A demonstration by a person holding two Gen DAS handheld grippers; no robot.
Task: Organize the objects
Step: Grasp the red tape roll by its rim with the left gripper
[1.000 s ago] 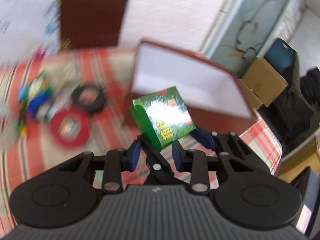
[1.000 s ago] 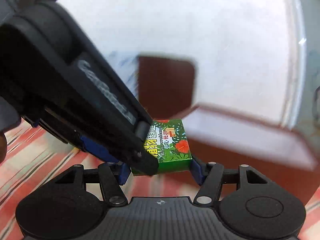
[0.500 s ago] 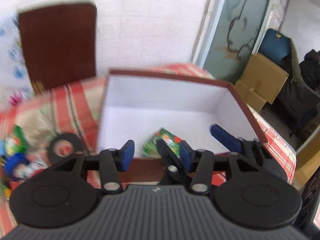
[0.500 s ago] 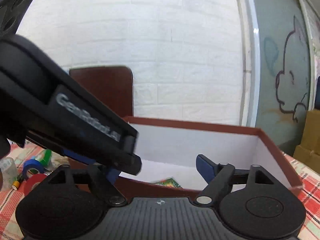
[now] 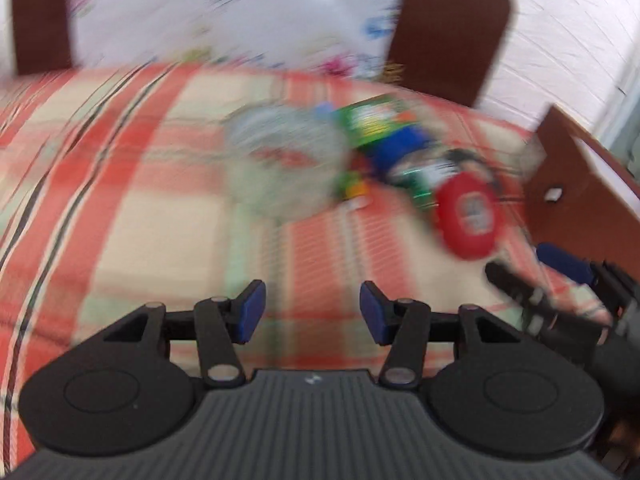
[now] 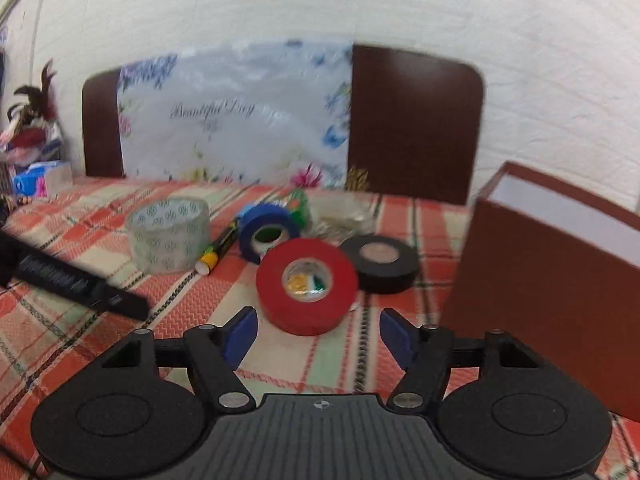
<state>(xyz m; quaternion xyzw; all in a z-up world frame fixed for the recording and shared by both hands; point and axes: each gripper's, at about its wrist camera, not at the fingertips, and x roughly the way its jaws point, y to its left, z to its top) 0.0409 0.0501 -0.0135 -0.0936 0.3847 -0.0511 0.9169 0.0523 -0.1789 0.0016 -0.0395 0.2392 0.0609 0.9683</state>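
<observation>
My right gripper [image 6: 314, 330] is open and empty, just in front of a red tape roll [image 6: 307, 285] on the checked cloth. Behind the roll lie a black tape roll [image 6: 379, 263], a blue tape roll [image 6: 267, 232], a clear tape roll [image 6: 169, 234], a black and yellow marker [image 6: 218, 250] and a green packet [image 6: 295, 204]. The brown box [image 6: 548, 280] stands at the right. My left gripper [image 5: 310, 312] is open and empty over bare cloth; its view is blurred. The red roll [image 5: 466, 216] and the box [image 5: 580, 184] show there at right.
A brown headboard [image 6: 412, 120] and a flowered plastic bag [image 6: 236, 116] stand at the back against the white wall. A small blue and white carton [image 6: 42, 176] sits at far left. The left gripper's body [image 6: 68, 276] reaches in from the left in the right wrist view.
The green box was held by both grippers, then lay inside the brown box. Both grippers have since swung left, away from the box, toward the tape rolls. Both are open.
</observation>
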